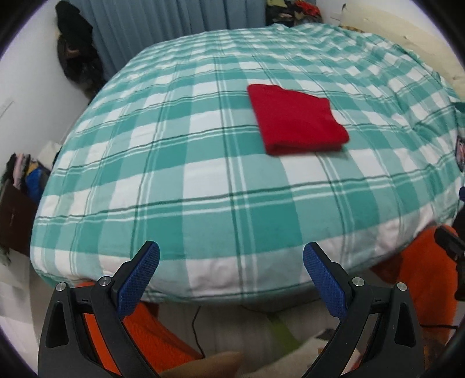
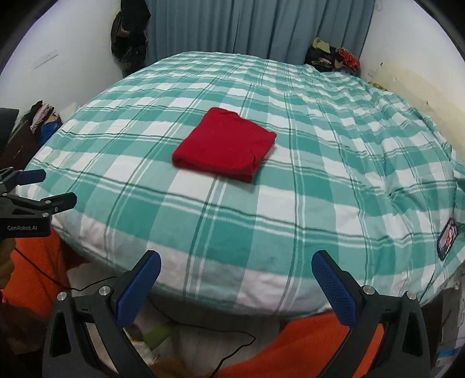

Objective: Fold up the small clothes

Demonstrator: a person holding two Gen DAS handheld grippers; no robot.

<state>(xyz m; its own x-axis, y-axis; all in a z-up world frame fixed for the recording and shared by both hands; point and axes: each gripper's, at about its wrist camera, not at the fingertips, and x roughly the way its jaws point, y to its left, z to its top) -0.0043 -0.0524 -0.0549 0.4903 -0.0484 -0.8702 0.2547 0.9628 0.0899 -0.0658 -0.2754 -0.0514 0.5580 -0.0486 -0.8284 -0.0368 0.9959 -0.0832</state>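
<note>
A red garment (image 1: 296, 120) lies folded into a small flat rectangle on the green and white checked bed cover (image 1: 180, 162). It also shows in the right wrist view (image 2: 225, 145), near the middle of the cover (image 2: 319, 180). My left gripper (image 1: 231, 258) is open and empty, held back over the bed's near edge, well short of the garment. My right gripper (image 2: 236, 269) is open and empty, also back at the near edge. The left gripper shows at the left edge of the right wrist view (image 2: 43, 189), with its jaws apart.
A phone (image 2: 447, 238) lies on the cover at the right. Orange fabric (image 2: 308, 343) hangs below the bed edge with a black cable (image 2: 232, 346). Clothes piles (image 2: 334, 58) sit at the bed's far right corner and on the left floor (image 1: 26, 174). Curtains (image 2: 255, 26) hang behind.
</note>
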